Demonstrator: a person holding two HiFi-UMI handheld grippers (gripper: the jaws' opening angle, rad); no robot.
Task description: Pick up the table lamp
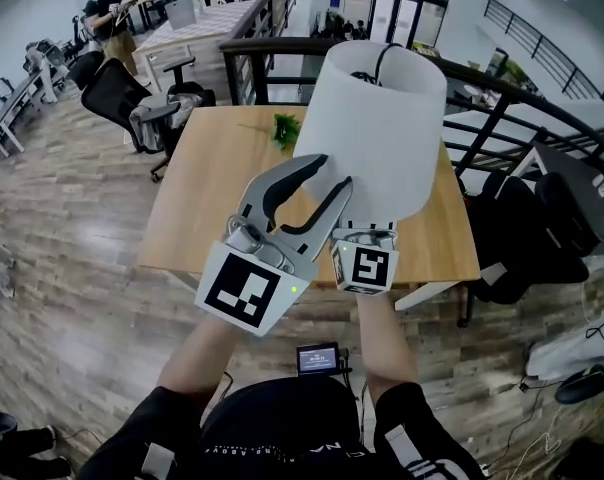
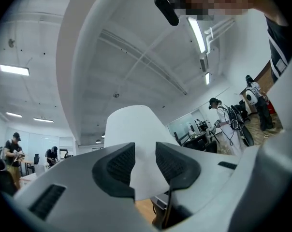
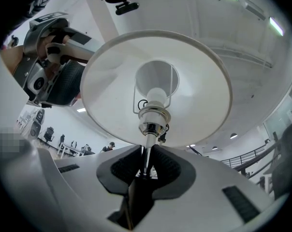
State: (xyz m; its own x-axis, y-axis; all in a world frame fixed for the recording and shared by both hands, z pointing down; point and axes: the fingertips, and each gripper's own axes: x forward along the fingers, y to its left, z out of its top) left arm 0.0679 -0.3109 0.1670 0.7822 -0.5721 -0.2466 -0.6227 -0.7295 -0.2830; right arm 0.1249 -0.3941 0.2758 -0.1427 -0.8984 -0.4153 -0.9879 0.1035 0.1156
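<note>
The table lamp is lifted above the wooden table [image 1: 207, 203] and leans away from me. Its white shade [image 1: 377, 133] fills the middle of the head view. In the right gripper view I look up into the shade [image 3: 199, 81] at the bulb socket [image 3: 153, 117]. My right gripper [image 3: 146, 153] is shut on the thin metal stem [image 3: 144, 156] just under the socket. In the head view only its marker cube [image 1: 365, 265] shows below the shade. My left gripper [image 1: 334, 171] lies against the shade's outer left side, jaws a little apart. The shade's wall [image 2: 136, 129] shows through their gap.
A small green plant [image 1: 285, 130] stands at the table's far edge. A black railing [image 1: 272, 50] runs behind the table. Office chairs [image 1: 122, 93] stand at the left, and a dark chair [image 1: 522, 238] at the right. A person [image 1: 110, 13] stands at the far left.
</note>
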